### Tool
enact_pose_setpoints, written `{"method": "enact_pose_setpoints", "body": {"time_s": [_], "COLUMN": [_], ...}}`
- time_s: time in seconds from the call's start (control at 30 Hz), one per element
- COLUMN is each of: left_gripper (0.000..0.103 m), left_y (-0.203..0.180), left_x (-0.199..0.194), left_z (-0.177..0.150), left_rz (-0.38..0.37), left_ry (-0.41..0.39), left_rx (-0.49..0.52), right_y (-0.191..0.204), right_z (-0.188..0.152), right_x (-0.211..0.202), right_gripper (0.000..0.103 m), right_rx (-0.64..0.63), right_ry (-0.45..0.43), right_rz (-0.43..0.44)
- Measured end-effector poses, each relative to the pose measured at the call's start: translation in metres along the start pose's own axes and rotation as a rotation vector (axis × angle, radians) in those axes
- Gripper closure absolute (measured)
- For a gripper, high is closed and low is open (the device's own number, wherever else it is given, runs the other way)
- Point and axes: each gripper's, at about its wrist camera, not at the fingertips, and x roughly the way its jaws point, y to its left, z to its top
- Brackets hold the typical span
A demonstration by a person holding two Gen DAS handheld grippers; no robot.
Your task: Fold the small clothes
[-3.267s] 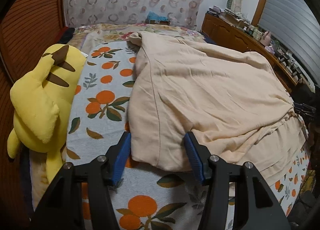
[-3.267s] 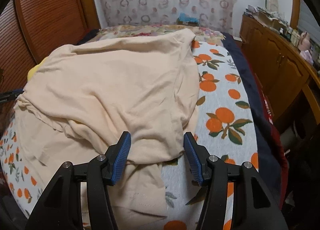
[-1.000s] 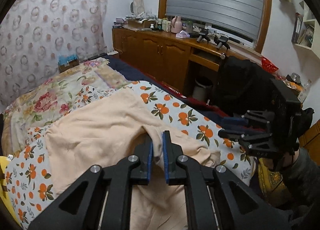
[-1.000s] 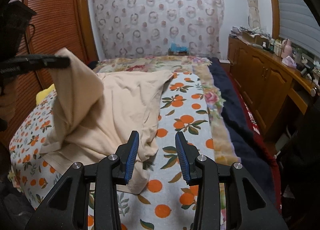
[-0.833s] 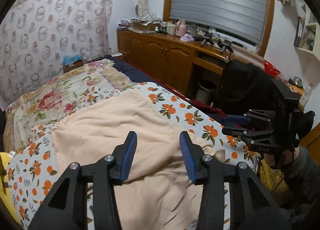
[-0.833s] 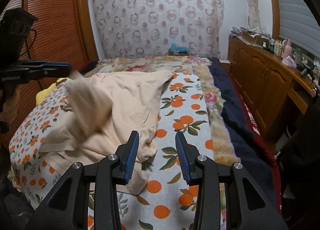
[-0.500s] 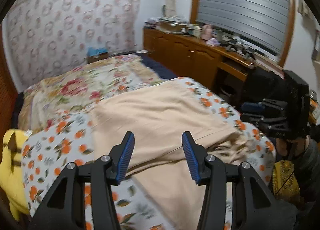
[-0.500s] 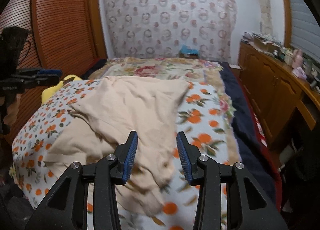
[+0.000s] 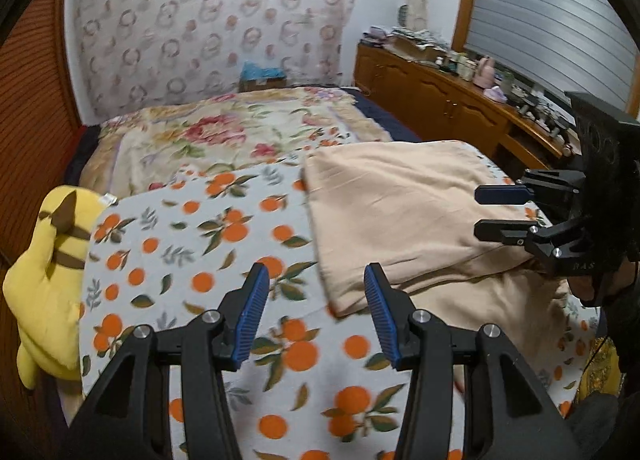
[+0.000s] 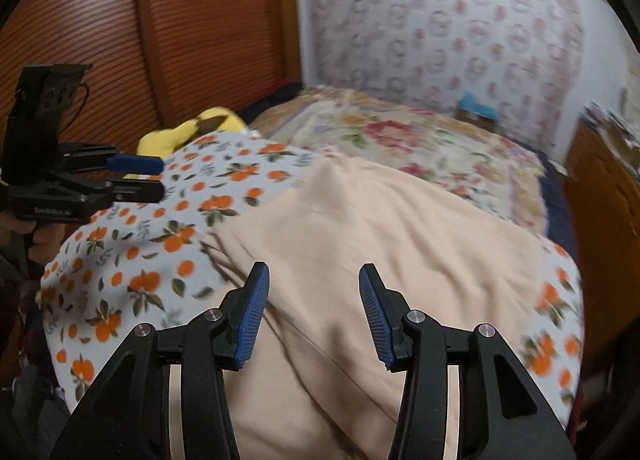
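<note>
A second ago the left gripper (image 9: 311, 312) was pinching a raised fold of the beige garment (image 9: 404, 212); now its jaws are standing apart with nothing between them, hanging over bare orange-print blanket (image 9: 192, 260) just beside the garment's near left corner. The fold it was lifting is now lying flat. The right gripper (image 10: 310, 314) was over the blanket beside the cloth's edge; now it is hovering over the middle of the garment, its jaws opening wider, with cloth beneath them but not pinched.

The garment is lying doubled over on the blanket toward the right edge of the bed, an upper layer with a fairly straight left edge resting on a wider, more rumpled layer that is spreading toward the bed's near edge. Soft creases are running across its top. A yellow plush toy (image 9: 52, 260) is sitting at the bed's left edge, well apart from it.
</note>
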Motion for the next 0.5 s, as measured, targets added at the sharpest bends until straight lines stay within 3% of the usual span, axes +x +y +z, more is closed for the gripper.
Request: {"method": "enact_pose_setpoints", "body": {"time_s": [0.2, 0.5], "left_gripper": [0.055, 0.055], "left_y": [0.023, 0.037], "left_x": [0.004, 0.011], "left_z": [-0.007, -0.015], "left_rz": [0.023, 0.047], "left_ry": [0.012, 0.028], "left_rx": [-0.035, -0.05], "right_y": [0.031, 0.052], "right_z": [0.023, 0.03], "right_x": [0.047, 0.099], "right_gripper": [0.056, 0.056], "right_rx": [-0.091, -0.161], "right_ry": [0.072, 0.185], "right_rz": [0.068, 0.145]}}
